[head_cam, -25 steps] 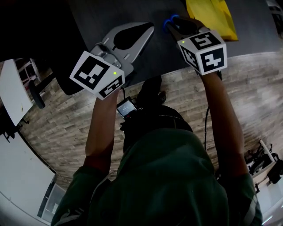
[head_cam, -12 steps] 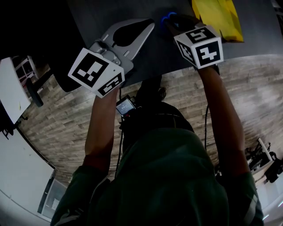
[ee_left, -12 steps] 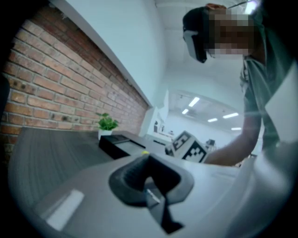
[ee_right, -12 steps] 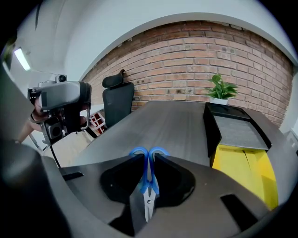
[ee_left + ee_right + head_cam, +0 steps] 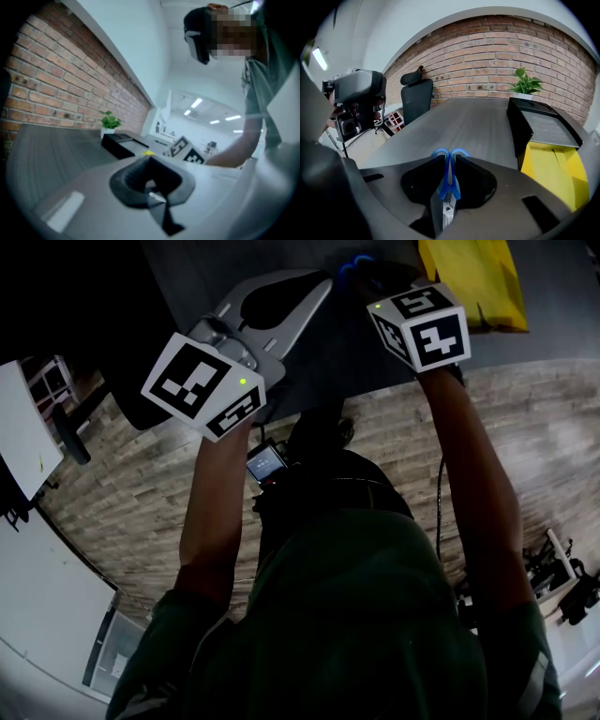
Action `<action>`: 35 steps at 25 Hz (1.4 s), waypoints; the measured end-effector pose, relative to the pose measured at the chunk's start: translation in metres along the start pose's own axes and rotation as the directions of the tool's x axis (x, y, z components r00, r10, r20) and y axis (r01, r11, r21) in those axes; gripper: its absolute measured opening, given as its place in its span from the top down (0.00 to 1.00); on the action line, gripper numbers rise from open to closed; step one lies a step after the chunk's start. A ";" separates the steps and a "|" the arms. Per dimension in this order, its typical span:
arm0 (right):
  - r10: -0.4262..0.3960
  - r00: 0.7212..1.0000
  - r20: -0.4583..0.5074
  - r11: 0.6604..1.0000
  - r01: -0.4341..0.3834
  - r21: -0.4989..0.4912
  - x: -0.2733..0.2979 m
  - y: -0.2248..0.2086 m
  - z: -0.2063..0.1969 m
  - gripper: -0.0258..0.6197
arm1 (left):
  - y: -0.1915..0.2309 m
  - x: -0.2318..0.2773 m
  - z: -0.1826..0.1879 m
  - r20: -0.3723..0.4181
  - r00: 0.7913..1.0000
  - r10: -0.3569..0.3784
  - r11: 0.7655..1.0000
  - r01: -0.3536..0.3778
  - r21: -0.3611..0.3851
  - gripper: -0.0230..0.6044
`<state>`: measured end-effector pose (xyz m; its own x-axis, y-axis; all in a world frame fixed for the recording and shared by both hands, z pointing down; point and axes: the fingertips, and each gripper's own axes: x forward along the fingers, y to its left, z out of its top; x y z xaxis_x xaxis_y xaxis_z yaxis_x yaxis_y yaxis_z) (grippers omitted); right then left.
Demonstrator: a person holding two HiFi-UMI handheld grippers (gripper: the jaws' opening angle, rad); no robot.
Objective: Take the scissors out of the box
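The blue-handled scissors [image 5: 449, 174] are clamped upright between the jaws of my right gripper [image 5: 449, 164]. Their handle loops stick out past the jaw tips and the steel blades point back toward the camera. In the head view only the blue loops of the scissors [image 5: 352, 262] show, ahead of the right gripper [image 5: 364, 270]. The yellow box [image 5: 553, 168] with its black lid [image 5: 541, 125] lies on the grey table to the right of the scissors. My left gripper [image 5: 317, 285] hovers over the table to the left, its jaws shut with nothing between them [image 5: 154, 187].
A potted plant [image 5: 527, 85] stands by the brick wall behind the box. A black office chair [image 5: 417, 97] sits at the table's far left end. The grey table [image 5: 478, 124] stretches ahead of the scissors. The wooden floor [image 5: 525, 427] lies below.
Both grippers have drifted a little farther out over the table. The scissors stay held in the right gripper.
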<state>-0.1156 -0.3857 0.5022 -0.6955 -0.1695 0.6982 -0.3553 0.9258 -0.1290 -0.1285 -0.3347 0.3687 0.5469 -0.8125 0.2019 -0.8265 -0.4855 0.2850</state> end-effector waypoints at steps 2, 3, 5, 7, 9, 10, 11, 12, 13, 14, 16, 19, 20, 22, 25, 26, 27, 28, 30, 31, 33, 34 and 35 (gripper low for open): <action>-0.001 1.000 -0.005 1.000 0.001 0.003 0.005 -0.001 -0.002 0.85 | 0.003 0.001 -0.002 -0.002 1.000 -0.001 1.000 0.001 -0.003 0.99; -0.001 1.000 -0.007 1.000 0.001 0.004 0.007 -0.002 -0.003 0.85 | 0.005 0.001 -0.003 -0.003 1.000 -0.001 1.000 0.001 -0.005 0.99; -0.003 1.000 -0.012 1.000 0.003 0.007 0.011 -0.004 -0.005 0.85 | 0.007 0.002 -0.004 -0.005 1.000 -0.003 1.000 0.003 -0.008 0.99; -0.005 1.000 -0.017 1.000 0.005 0.012 0.015 -0.007 -0.007 0.85 | 0.009 0.003 -0.006 -0.007 1.000 -0.004 1.000 0.004 -0.011 0.99; -0.008 1.000 -0.021 1.000 0.008 0.017 0.018 -0.008 -0.009 0.85 | 0.012 0.004 -0.009 -0.010 1.000 -0.005 1.000 0.005 -0.015 0.99; -0.010 1.000 -0.023 1.000 0.010 0.018 0.020 -0.009 -0.010 0.85 | 0.014 0.004 -0.010 -0.011 1.000 -0.006 1.000 0.005 -0.016 0.99; -0.012 1.000 -0.023 1.000 0.013 0.018 0.021 -0.009 -0.010 0.85 | 0.015 0.003 -0.011 -0.011 1.000 -0.006 1.000 0.006 -0.017 0.99; -0.015 1.000 -0.023 1.000 0.016 0.018 0.022 -0.009 -0.010 0.85 | 0.016 0.003 -0.011 -0.011 1.000 -0.006 1.000 0.006 -0.017 0.99; -0.018 1.000 -0.022 1.000 0.018 0.018 0.023 -0.009 -0.010 0.85 | 0.017 0.003 -0.011 -0.011 1.000 -0.006 1.000 0.006 -0.017 0.99; -0.020 1.000 -0.022 1.000 0.020 0.017 0.024 -0.009 -0.010 0.85 | 0.018 0.003 -0.011 -0.011 1.000 -0.007 1.000 0.007 -0.017 0.99; -0.024 0.999 -0.021 1.000 0.025 0.016 0.026 -0.010 -0.010 0.85 | 0.020 0.002 -0.011 -0.009 1.000 -0.009 1.000 0.009 -0.017 0.99; -0.036 0.999 -0.019 0.999 0.036 0.017 0.029 -0.012 -0.009 0.85 | 0.023 0.002 -0.011 -0.006 1.000 -0.014 1.000 0.014 -0.017 0.99; -0.041 0.999 -0.018 0.999 0.041 0.019 0.030 -0.013 -0.009 0.85 | 0.023 0.002 -0.011 -0.005 1.000 -0.017 1.000 0.017 -0.016 0.99; -0.052 0.999 -0.013 0.998 0.052 0.024 0.029 -0.015 -0.009 0.85 | 0.023 0.003 -0.011 -0.004 1.000 -0.023 1.000 0.023 -0.012 0.99; -0.063 0.998 -0.015 0.997 0.064 0.031 0.029 -0.015 -0.010 0.85 | 0.022 0.003 -0.009 0.000 1.000 -0.029 1.000 0.029 -0.005 0.99; -0.065 0.998 -0.017 0.997 0.066 0.033 0.028 -0.015 -0.011 0.85 | 0.020 0.003 -0.007 0.002 0.999 -0.033 0.999 0.033 -0.003 0.99; -0.068 0.998 -0.019 0.997 0.068 0.036 0.027 -0.015 -0.012 0.85 | 0.018 0.003 -0.005 0.005 0.999 -0.037 0.999 0.037 0.000 0.99; -0.070 0.997 -0.020 0.997 0.071 0.037 0.025 -0.015 -0.012 0.85 | 0.016 0.004 -0.002 0.008 0.999 -0.042 0.999 0.042 0.005 0.99; -0.068 0.998 -0.019 0.997 0.068 0.039 0.022 -0.014 -0.013 0.85 | 0.011 0.005 0.003 0.013 0.999 -0.049 0.999 0.049 0.016 0.99; -0.061 0.998 -0.019 0.997 0.061 0.040 0.020 -0.011 -0.013 0.85 | 0.008 0.005 0.005 0.014 0.999 -0.052 0.998 0.051 0.022 0.99; -0.049 0.999 -0.015 0.998 0.049 0.039 0.016 -0.007 -0.012 0.85 | 0.001 0.005 0.010 0.017 0.998 -0.059 0.998 0.058 0.033 0.99; -0.047 0.999 -0.009 0.998 0.048 0.035 0.013 -0.005 -0.011 0.84 | -0.003 0.005 0.013 0.020 0.998 -0.062 0.997 0.062 0.038 0.99; -0.047 0.999 -0.002 0.998 0.047 0.031 0.010 -0.004 -0.008 0.84 | -0.006 0.003 0.016 0.023 0.998 -0.065 0.997 0.064 0.044 0.99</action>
<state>-0.1159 -0.3883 0.5152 -0.6767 -0.2123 0.7050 -0.4066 0.9060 -0.1175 -0.1240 -0.3399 0.3523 0.5964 -0.7862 0.1617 -0.7948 -0.5503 0.2556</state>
